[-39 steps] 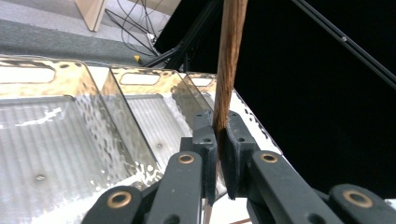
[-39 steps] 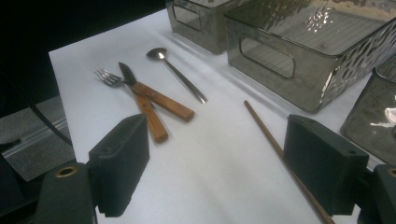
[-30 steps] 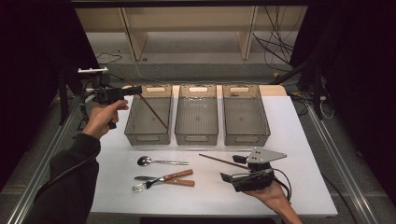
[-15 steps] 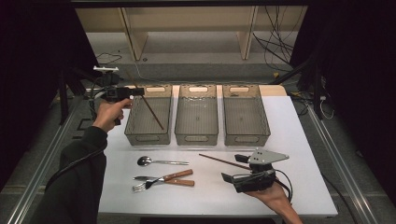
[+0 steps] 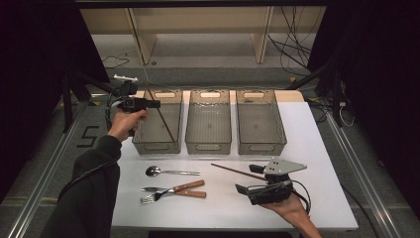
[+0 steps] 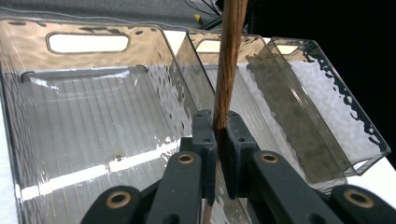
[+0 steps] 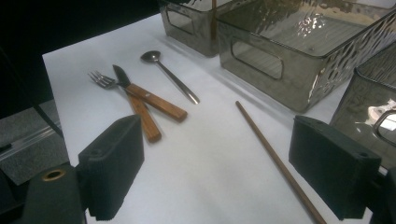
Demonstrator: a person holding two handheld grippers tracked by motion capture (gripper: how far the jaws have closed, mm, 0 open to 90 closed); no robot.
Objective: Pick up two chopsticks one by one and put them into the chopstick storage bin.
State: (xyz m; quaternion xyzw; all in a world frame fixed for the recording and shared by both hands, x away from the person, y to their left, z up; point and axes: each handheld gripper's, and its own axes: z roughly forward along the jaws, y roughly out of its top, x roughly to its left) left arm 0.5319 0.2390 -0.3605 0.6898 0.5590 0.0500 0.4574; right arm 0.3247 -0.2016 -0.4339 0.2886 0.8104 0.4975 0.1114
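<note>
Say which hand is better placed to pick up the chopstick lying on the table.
Right. The right tongs stand open beside the loose chopstick, while the left tongs are shut on another chopstick over the left bin.

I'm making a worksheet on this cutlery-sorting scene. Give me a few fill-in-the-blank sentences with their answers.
1. The left gripper is shut on a wooden ____.
2. On the table stand ____ clear bins in a row.
3. The right gripper has its jaws ____, with another chopstick lying on the table between them.
4. The spoon lies beside the fork and the ____.

Missing words: chopstick; three; open; knife
</note>
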